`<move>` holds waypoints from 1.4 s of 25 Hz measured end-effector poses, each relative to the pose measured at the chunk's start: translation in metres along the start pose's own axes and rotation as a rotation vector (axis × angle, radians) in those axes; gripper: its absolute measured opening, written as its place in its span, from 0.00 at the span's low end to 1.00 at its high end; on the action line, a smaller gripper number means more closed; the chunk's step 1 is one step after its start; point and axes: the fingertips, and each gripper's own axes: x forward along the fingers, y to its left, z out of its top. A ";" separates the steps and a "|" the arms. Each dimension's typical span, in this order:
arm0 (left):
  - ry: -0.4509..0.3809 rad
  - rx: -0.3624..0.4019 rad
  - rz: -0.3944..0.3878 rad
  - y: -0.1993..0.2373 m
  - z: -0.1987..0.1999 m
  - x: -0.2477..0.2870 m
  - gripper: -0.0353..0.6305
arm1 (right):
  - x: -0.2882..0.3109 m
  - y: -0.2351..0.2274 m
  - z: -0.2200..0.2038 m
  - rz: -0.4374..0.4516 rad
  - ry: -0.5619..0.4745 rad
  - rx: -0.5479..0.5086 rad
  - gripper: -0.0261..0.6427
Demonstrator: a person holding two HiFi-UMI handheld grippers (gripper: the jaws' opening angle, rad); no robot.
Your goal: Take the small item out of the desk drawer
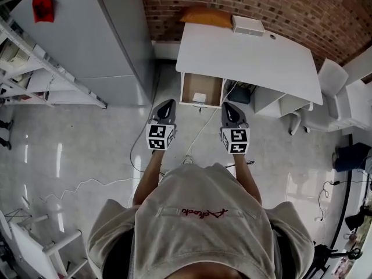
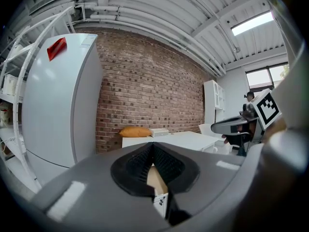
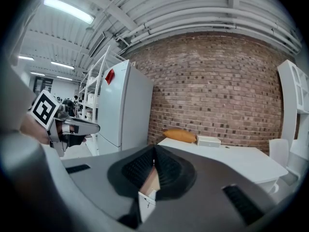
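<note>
The small white item [image 1: 199, 97] lay in the open drawer [image 1: 187, 89] at the front of the white desk [image 1: 250, 57], towards the drawer's right side. Short of the drawer and clear of it, the left gripper [image 1: 167, 104] and the right gripper [image 1: 228, 107] were held side by side, each with its jaws closed together on nothing. An orange cushion [image 1: 206, 16] and a white box [image 1: 248, 25] sat at the desk's back edge by the brick wall [image 1: 261, 2].
</note>
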 end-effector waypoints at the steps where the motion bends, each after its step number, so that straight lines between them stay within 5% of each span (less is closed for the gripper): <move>1: 0.004 -0.001 -0.001 0.002 -0.001 0.001 0.07 | 0.002 0.002 -0.001 0.002 0.003 0.001 0.06; 19: 0.049 -0.012 -0.021 0.005 -0.015 0.035 0.07 | 0.032 -0.014 -0.017 0.016 0.040 0.018 0.06; 35: 0.078 -0.009 0.007 0.024 -0.001 0.147 0.07 | 0.133 -0.086 -0.006 0.058 0.020 0.034 0.06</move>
